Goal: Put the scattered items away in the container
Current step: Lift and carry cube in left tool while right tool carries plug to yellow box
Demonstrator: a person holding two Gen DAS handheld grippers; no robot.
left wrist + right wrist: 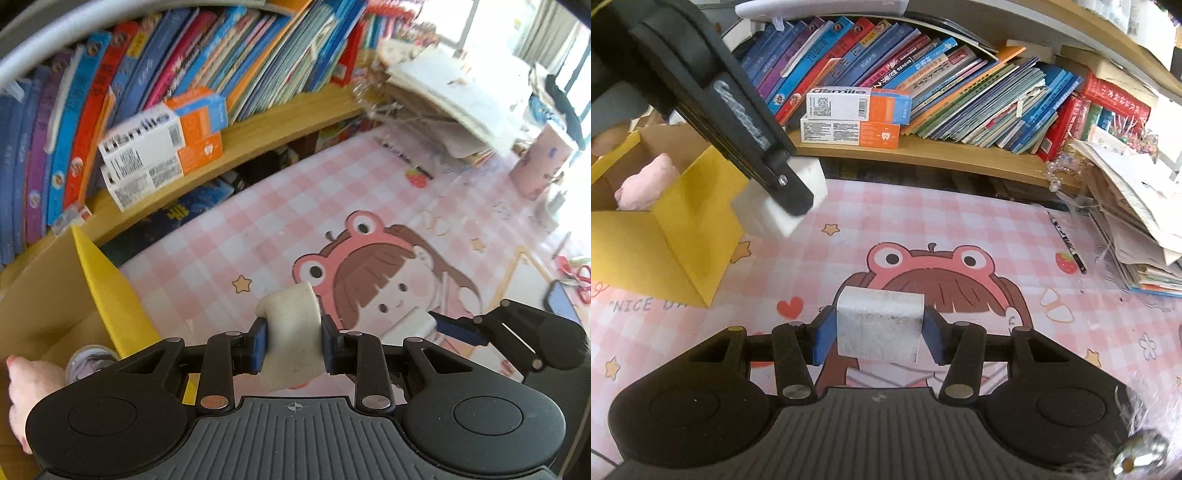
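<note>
White sponge blocks are pinched in both grippers; the left gripper (294,343) has its jaws pressed on a bent, off-white sponge (290,339) held above the pink checked mat (258,221), just beside the yellow wall of the cardboard container (107,295); from the right wrist view that same left gripper (792,192) shows as a dark arm with its sponge (757,218) hanging beside the container (665,240); the right gripper (878,334) has its jaws clamped on a second sponge block (879,325), its face speckled grey, held over the cartoon frog-hat girl printed on the mat (960,229); inside the container lies a pink soft item (646,181); behind, a wooden shelf (960,157) carries leaning books (960,92) and two stacked toothpaste boxes (855,118); a pen (1067,242) lies on the mat near a pile of papers (1137,206)
</note>
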